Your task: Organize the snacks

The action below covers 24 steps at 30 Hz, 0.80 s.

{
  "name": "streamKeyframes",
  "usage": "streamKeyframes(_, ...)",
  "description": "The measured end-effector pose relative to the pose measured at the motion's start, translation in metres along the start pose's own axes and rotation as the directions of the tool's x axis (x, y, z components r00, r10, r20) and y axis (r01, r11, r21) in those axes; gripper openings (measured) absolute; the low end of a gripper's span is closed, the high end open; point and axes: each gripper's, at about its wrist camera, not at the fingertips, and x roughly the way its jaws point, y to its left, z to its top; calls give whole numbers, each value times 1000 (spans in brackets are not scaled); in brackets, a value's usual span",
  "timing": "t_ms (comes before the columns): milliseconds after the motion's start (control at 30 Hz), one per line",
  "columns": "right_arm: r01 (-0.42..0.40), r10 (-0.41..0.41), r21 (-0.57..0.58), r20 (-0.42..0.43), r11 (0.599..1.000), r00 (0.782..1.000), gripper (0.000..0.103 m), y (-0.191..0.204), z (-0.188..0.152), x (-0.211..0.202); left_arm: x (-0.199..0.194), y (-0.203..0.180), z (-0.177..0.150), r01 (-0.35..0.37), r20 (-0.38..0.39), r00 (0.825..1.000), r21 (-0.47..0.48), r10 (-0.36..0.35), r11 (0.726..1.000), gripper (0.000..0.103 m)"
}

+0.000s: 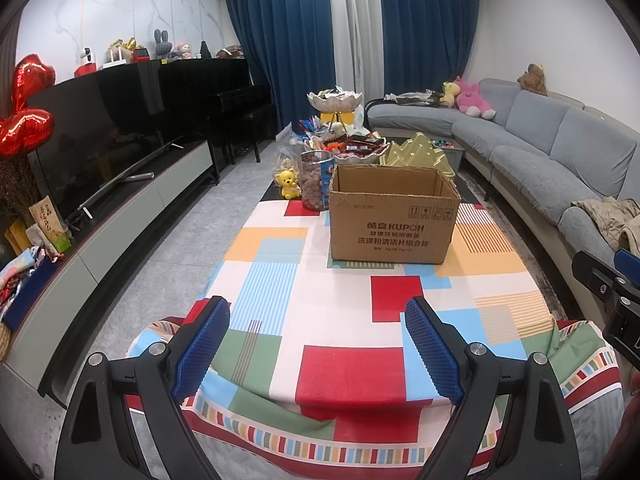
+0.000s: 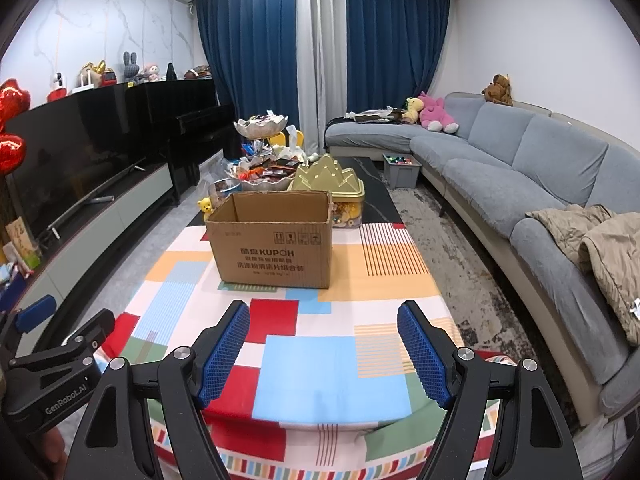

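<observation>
Both grippers hover over the near end of the patchwork tablecloth (image 1: 340, 320), tilted downward. Left gripper (image 1: 318, 344) has jaws spread wide, nothing between the blue pads. Right gripper (image 2: 324, 350) likewise parted and empty; "GenRobot.AI" reads on the left gripper's body in the right wrist view. Cardboard box (image 1: 394, 216) stands open-topped well ahead of both, mid-table, printed "KUPOH" with Chinese text. Behind it: gold mountain-shaped tin (image 2: 330, 178), tiered dish piled with snacks (image 2: 264, 176), clear jar of brown snacks (image 1: 314, 182), small yellow bear figure (image 1: 289, 184).
</observation>
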Motion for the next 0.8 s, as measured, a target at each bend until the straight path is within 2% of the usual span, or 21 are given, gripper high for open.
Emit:
streamKeyframes(467,0,0,1,-1,1000,1000,77,0,2,0,0,0,0,0,0,1000,-1,0,1000,90)
streamKeyframes(567,-1,1,0,1,1000,1000,77,-1,2,-1,0,0,0,0,-1,1000,0,0,1000,94)
streamKeyframes(800,0,0,2,-1,1000,1000,77,0,1,0,1,0,0,1,0,1000,0,-1,1000,95)
